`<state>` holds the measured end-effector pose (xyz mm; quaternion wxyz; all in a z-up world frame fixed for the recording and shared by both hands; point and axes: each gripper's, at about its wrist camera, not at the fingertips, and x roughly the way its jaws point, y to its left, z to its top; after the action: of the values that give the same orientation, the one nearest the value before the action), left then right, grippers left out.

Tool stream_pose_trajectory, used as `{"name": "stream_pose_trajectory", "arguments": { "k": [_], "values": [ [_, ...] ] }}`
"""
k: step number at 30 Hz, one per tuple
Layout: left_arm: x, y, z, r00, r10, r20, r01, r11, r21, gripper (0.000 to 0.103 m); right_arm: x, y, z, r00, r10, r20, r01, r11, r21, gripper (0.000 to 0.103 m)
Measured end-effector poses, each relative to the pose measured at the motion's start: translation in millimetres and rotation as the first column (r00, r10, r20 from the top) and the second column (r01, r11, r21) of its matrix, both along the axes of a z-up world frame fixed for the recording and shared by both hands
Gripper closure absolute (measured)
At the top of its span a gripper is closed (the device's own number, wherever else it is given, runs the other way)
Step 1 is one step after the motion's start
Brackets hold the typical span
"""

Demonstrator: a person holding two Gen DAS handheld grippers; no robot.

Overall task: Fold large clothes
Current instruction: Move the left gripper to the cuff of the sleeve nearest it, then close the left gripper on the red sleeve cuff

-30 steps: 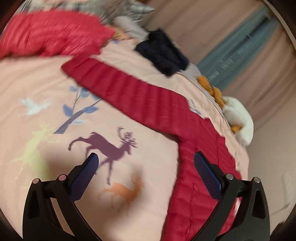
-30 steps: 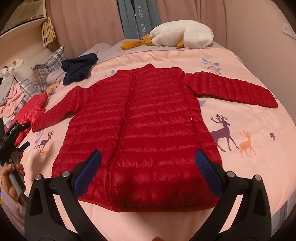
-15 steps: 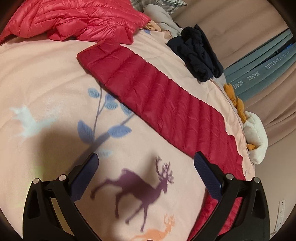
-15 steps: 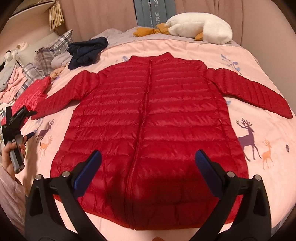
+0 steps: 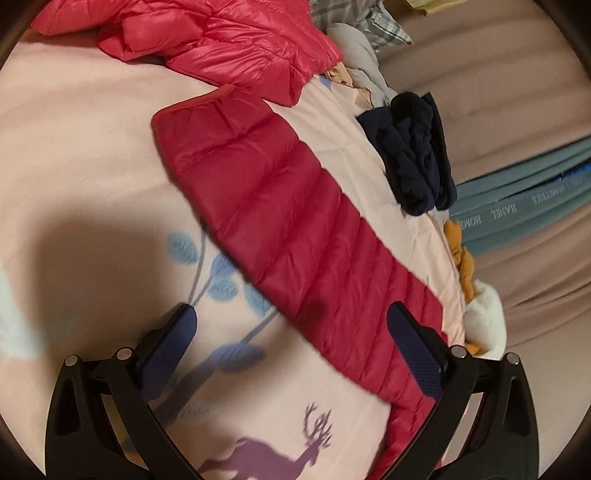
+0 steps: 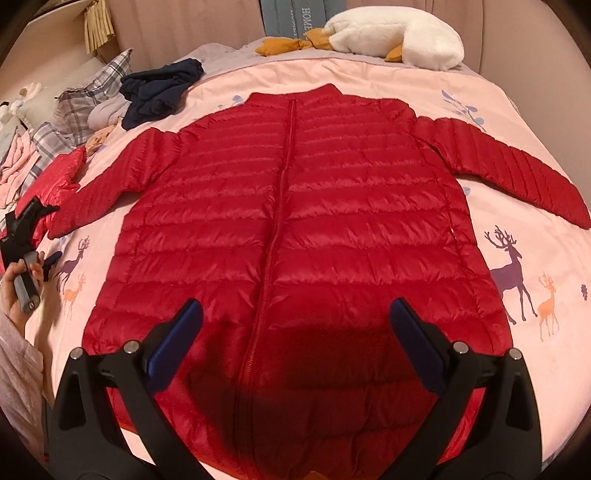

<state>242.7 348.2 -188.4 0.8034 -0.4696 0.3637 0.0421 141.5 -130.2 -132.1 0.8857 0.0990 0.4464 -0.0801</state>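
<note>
A large dark red quilted down jacket [image 6: 295, 229] lies flat and zipped on the pink bedspread, collar far, hem near, both sleeves spread out. My right gripper [image 6: 293, 332] is open and empty, hovering over the jacket's lower middle near the hem. My left gripper [image 5: 291, 339] is open and empty, just above the jacket's left sleeve [image 5: 280, 229]; its cuff lies ahead to the upper left. The left gripper also shows in the right wrist view [image 6: 26, 229], held in a hand at the sleeve's cuff.
A brighter red puffer jacket [image 5: 221, 33] is bunched beyond the cuff. A navy garment [image 5: 413, 155] and plaid pillows [image 6: 85, 103] lie at the bed's far left. A white plush goose [image 6: 399, 33] rests at the head. The bedspread [image 6: 535, 258] carries deer prints.
My left gripper has moved along the sleeve toward the cuff and closer to it. My right gripper has shifted left and forward, centring over the jacket's hem. Both stay open.
</note>
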Motion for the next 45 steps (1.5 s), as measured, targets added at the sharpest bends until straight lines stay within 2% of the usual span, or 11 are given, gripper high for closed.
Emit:
{"name": "stream_pose_trajectory", "arguments": {
  "k": [4,6,14,18,21,23,33,36,38,42,45],
  "values": [
    [13.8,1.7,-2.3,0.999,0.005,0.047,-0.002,0.997,-0.076,0.001,6.5,0.1,-6.0,1.0,0.003,-0.014,-0.003,1.0,0.003,0.002],
    [22.3,2.1,-3.6,0.998,0.008,0.057,-0.003,0.996,-0.084,0.001,9.9,1.4,-9.0,1.0,0.007,-0.02,-0.007,1.0,0.003,0.002],
    [39.6,7.6,-4.6,0.996,0.06,0.059,-0.056,0.996,-0.069,0.001,18.5,5.9,-15.1,0.999,0.018,-0.03,-0.018,1.0,0.011,0.002],
    [39.4,4.7,-3.5,0.996,0.075,0.054,-0.073,0.997,-0.03,0.003,19.2,5.2,-18.0,0.999,0.012,-0.036,-0.012,1.0,0.013,0.002],
    [38.1,1.7,-3.1,0.996,0.077,0.038,-0.077,0.997,0.013,0.012,18.1,4.2,-19.2,0.999,0.009,-0.04,-0.009,1.0,0.015,0.002],
    [36.5,2.8,-4.1,0.996,0.083,0.026,-0.083,0.996,0.024,0.023,17.8,3.6,-19.5,0.999,0.007,-0.041,-0.007,1.0,0.016,0.002],
    [25.4,17.5,-13.7,0.995,0.096,-0.025,-0.096,0.995,0.006,0.061,11.7,2.9,-17.6,0.999,0.002,-0.036,-0.001,1.0,0.026,0.002],
    [21.9,23.3,-18.7,0.995,0.092,-0.032,-0.093,0.995,-0.025,0.077,9.0,3.7,-15.6,0.999,0.004,-0.032,-0.003,1.0,0.024,0.002],
    [20.5,24.0,-19.8,0.996,0.084,-0.033,-0.085,0.996,-0.028,0.092,7.2,3.7,-14.2,1.0,0.002,-0.029,-0.002,1.0,0.021,0.002],
    [17.5,16.8,-7.5,0.998,0.068,-0.007,-0.067,0.997,0.049,0.098,4.8,3.1,-12.4,1.0,-0.004,-0.029,0.004,1.0,0.023,0.002],
    [16.3,8.4,7.1,0.998,0.057,0.019,-0.058,0.992,0.11,0.098,4.1,3.5,-11.7,1.0,-0.001,-0.028,0.002,1.0,0.022,0.002]
  ]
}}
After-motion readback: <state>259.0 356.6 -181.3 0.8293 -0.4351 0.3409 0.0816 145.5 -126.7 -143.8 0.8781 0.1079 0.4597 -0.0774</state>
